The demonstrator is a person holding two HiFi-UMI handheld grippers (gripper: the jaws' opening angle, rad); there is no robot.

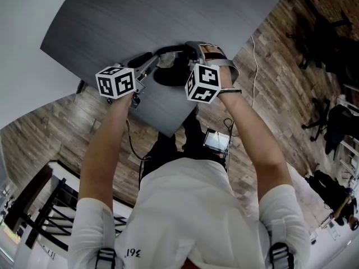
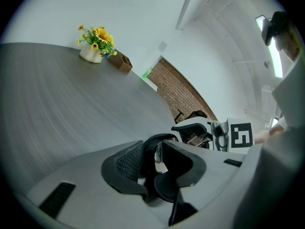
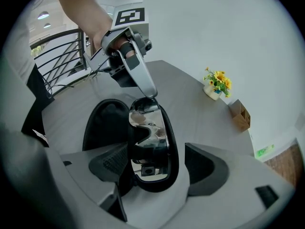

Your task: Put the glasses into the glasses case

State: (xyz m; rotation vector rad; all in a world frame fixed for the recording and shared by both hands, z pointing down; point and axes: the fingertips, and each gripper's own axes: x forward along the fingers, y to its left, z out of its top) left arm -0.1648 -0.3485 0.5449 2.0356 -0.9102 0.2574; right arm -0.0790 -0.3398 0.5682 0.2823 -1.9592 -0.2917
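Surface point(image 1: 140, 21): grey and smooth, and nothing pins the case to it. A sideways shove from the glasses could slide the case toward the near corner.
Left gripper point(image 2: 155, 151): the fingers are narrow and clamped on one end of the glasses, and this grip alone carries them. With a hold so far out on the frame, they could pivot or slip free if that end is jolted.
Right gripper point(image 3: 157, 152): the fingers are wide. The glasses stand between them, close against one pad and well apart from the other. Closing here would press on the mirrored lens, which risks a smear, a scratch or a twisted frame.
Glasses case point(image 3: 102, 123): black and open, lying on the surface just beside the glasses, and neither gripper holds it. It may tip or skate when it is loaded.
Glasses point(image 3: 148, 142): standing on edge at the case's rim, and I judge them not yet seated inside. Lowered at this tilt, the frame could catch the rim and roll out onto the surface.
Temple arms: I cannot tell whether they are folded. If they are splayed, the glasses would not fit.
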